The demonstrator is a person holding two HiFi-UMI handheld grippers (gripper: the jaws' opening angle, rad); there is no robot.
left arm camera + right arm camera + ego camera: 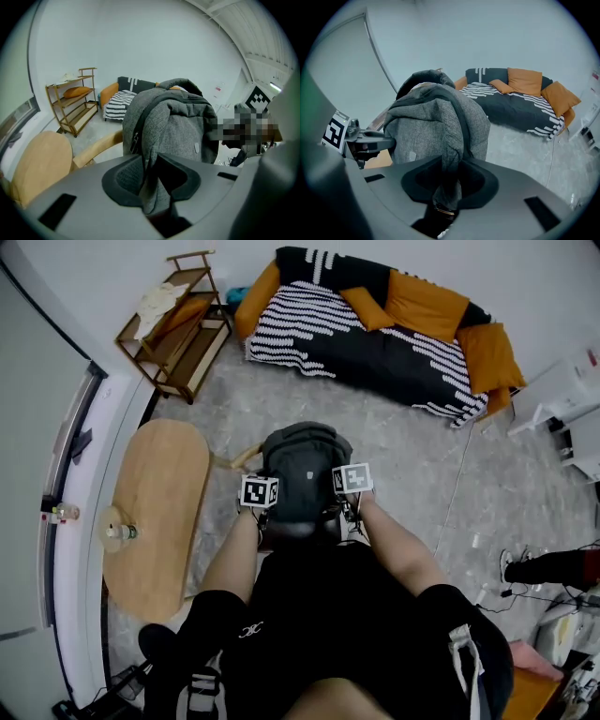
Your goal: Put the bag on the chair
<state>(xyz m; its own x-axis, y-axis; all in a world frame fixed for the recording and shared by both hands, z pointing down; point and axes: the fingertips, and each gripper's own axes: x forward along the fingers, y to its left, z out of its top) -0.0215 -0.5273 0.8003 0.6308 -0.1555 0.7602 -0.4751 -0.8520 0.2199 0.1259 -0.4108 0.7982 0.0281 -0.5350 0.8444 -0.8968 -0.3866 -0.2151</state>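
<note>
Grey bag (302,470) gripped from both sides.
Head view: it sat between left gripper (263,508) and right gripper (349,503), over the wooden chair (236,457). Left gripper view: jaws slightly apart, pinching bag fabric. Right gripper view: likewise clamped on fabric.

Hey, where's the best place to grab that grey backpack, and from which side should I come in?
Grip the grey backpack by the loose folds on its near flanks, one gripper from each side. It is soft and bulky, too wide to span, but its folds pinch thin. The left gripper and right gripper each hold one that way.
</note>
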